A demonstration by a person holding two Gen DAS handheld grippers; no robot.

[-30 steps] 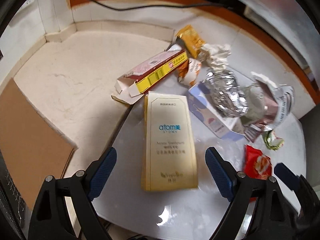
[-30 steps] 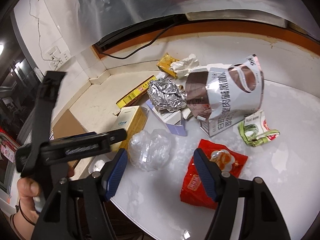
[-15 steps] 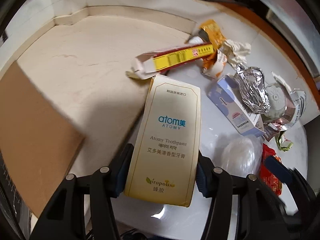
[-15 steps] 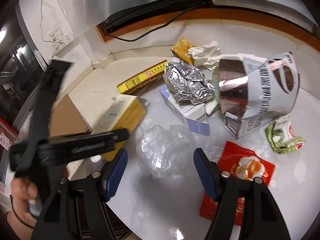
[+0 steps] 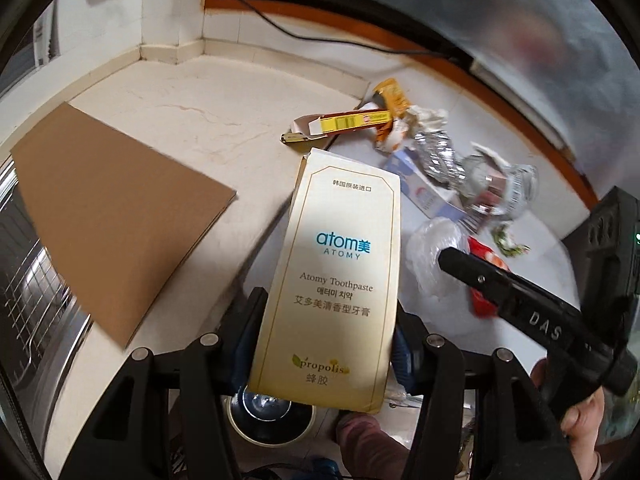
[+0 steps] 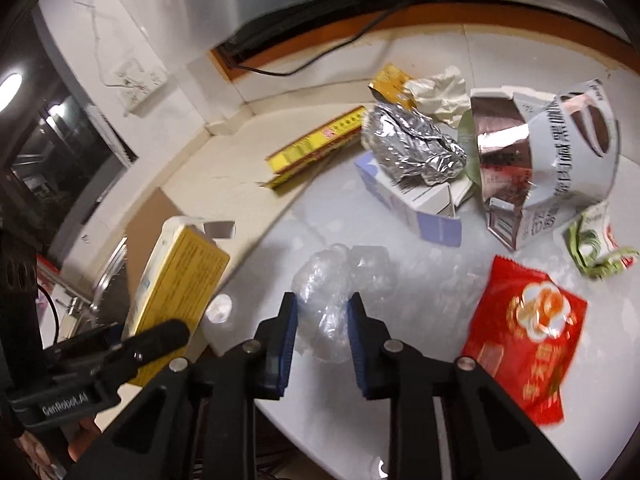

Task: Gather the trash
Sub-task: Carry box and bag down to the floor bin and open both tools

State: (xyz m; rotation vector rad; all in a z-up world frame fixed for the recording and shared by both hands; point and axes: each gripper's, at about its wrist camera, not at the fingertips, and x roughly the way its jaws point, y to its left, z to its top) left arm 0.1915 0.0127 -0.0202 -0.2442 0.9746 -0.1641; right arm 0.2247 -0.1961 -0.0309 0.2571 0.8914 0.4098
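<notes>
I am early in the clean-up: two pieces are in my grip, and most of the litter lies uncollected on the white table (image 6: 400, 420).

My left gripper (image 5: 320, 344) is clenched on the cream toothpaste box (image 5: 340, 264), its blue pads pressing both long sides near the lower end. The box is lifted clear of the table and hangs over its edge, above the floor. It looks flat, stiff and uncrushed, printed face toward my camera; from the right wrist view its yellow side shows.

My right gripper (image 6: 322, 320) has just been closing, and its pads now squeeze the crumpled clear plastic wrap (image 6: 340, 280), which sits on the table near the front edge. The wrap is thin, glossy and bunched; I judge it will compress easily.

Left to gather: the red snack packet (image 6: 528, 332), the torn silver-lined bag (image 6: 548, 160), the foil ball (image 6: 412, 148) on the pale blue carton (image 6: 404, 204), the green wrapper (image 6: 596, 248), the crumpled tissue (image 6: 440, 92), and the long yellow box (image 6: 316, 144).

No bin shows in either view.
</notes>
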